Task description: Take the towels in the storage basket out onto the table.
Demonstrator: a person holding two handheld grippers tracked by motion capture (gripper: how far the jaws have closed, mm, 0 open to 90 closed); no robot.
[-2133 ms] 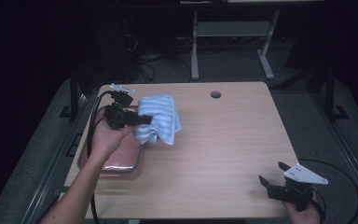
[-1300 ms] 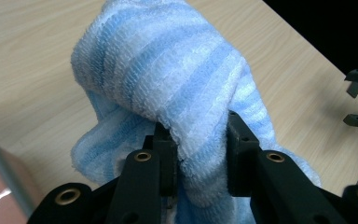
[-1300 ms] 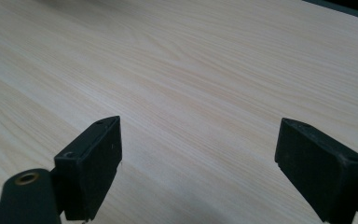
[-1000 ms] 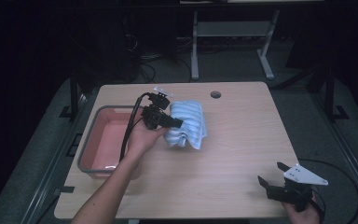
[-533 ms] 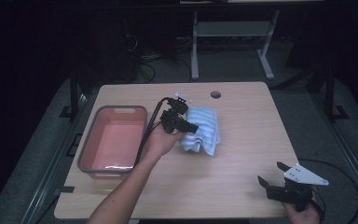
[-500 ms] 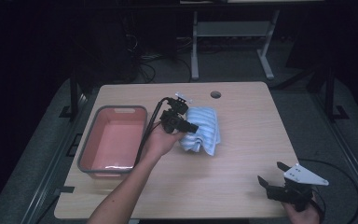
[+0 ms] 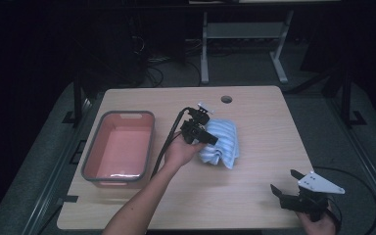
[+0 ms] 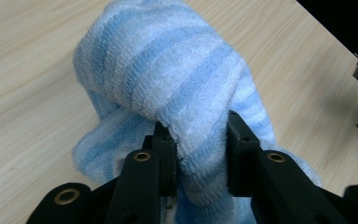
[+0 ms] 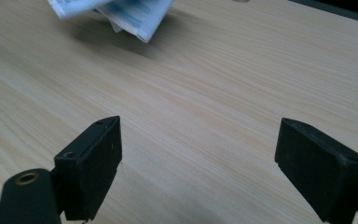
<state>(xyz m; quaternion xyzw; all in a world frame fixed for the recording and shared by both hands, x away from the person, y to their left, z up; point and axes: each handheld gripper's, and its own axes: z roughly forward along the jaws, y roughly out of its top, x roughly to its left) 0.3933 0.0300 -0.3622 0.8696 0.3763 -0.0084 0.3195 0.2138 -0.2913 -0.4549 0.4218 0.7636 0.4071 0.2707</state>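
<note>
The pale wood-grain table (image 7: pixel 254 196) is carrying everything, with a round cable hole near its far edge. Toward the left edge is sitting the rectangular pink plastic tub with a grey rim (image 7: pixel 94 154), and nothing is showing inside it.

Near the middle of the table, a little toward the far edge, the blue-and-white striped terry towel (image 7: pixel 221 141) is hanging in a loose bunch, its lower folds appearing to touch or nearly touch the wood — well apart from the tub. In the right gripper view the towel's lower edge (image 9: pixel 121 11) is casting a shadow on the wood beneath it, so part of it is likely being held off the surface.

The left hand-held gripper (image 7: pixel 206 138) is gripping that towel: in its own view the two black jaws are pressing in on a thick fold of the cloth (image 8: pixel 168 79), pinched firmly between them.

The right hand-held gripper (image 7: pixel 288 182) is waiting near the near right corner, its jaws standing wide apart with only bare wood between them.

Judging by how things lie, the towel is already out of the tub and over open table — what seems left is setting it down, letting go, and perhaps spreading or folding it with the idle gripper's help.
</note>
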